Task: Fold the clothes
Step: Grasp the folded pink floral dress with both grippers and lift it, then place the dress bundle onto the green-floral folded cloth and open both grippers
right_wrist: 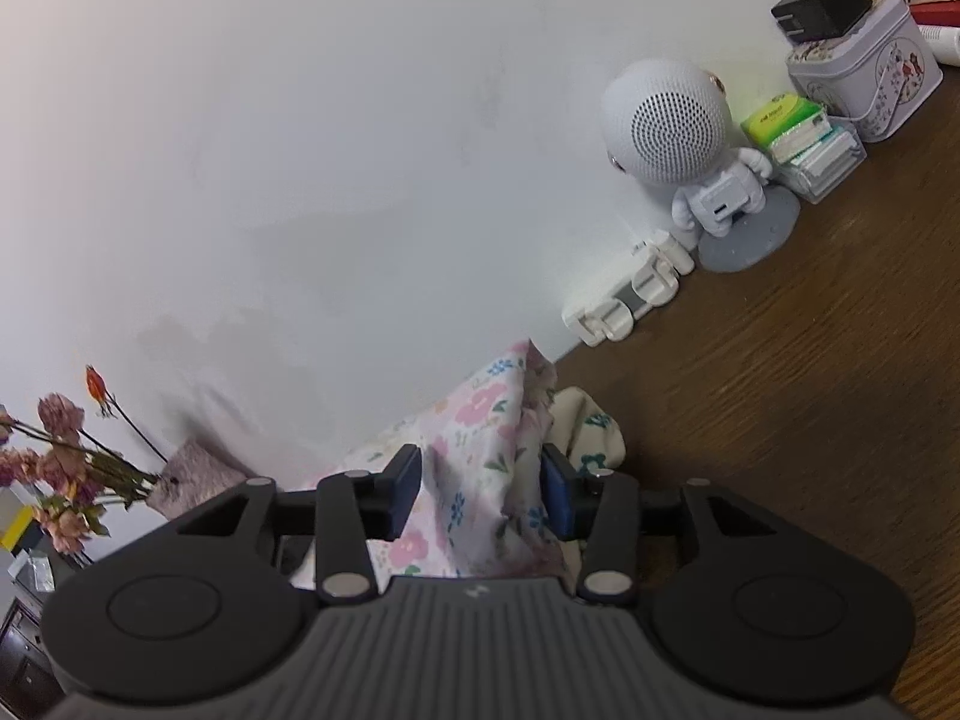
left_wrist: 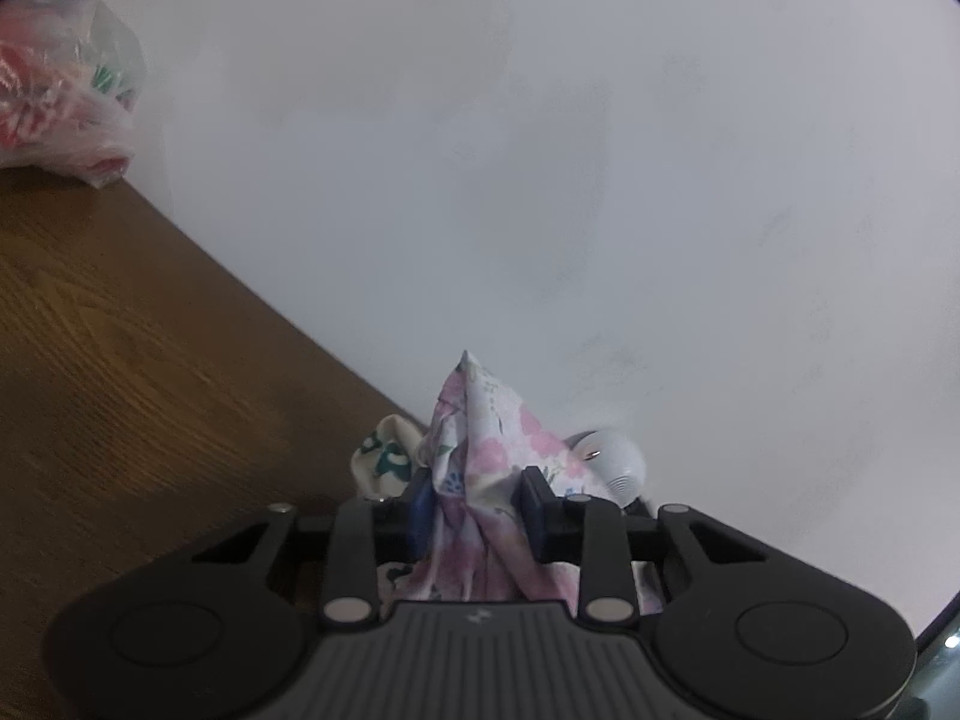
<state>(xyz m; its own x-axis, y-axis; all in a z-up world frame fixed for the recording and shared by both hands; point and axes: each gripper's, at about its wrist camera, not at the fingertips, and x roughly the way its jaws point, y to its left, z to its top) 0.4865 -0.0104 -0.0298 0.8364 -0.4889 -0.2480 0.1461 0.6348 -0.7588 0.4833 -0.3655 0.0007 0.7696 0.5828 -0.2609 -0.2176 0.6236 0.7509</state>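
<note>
Between the fingers of both grippers sits the floral garment (left_wrist: 489, 462), a pink-flowered cloth bunched up into a peak close to the wall (left_wrist: 540, 180) at the far edge of the wooden table (left_wrist: 120, 330). It looks gathered that way because each gripper has a separate fold of it, which would suit bringing two corners together or laying them down for a fold. The left gripper (left_wrist: 477, 510) stands narrow, its pads close against the bunched cloth on both sides, so I judge it to be gripping. The right gripper (right_wrist: 480, 495) stands wider; cloth fills the gap and lies against the right pad, but whether the left pad presses it I cannot tell, so this may be a loosening hold. A second cream cloth with green print (right_wrist: 585, 426) lies just beside the garment on the table. Further off stand a white robot-shaped speaker (right_wrist: 678, 138), a tin (right_wrist: 870, 78) and dried flowers (right_wrist: 66, 468); a plastic bag (left_wrist: 66, 90) rests at the table's far corner.
</note>
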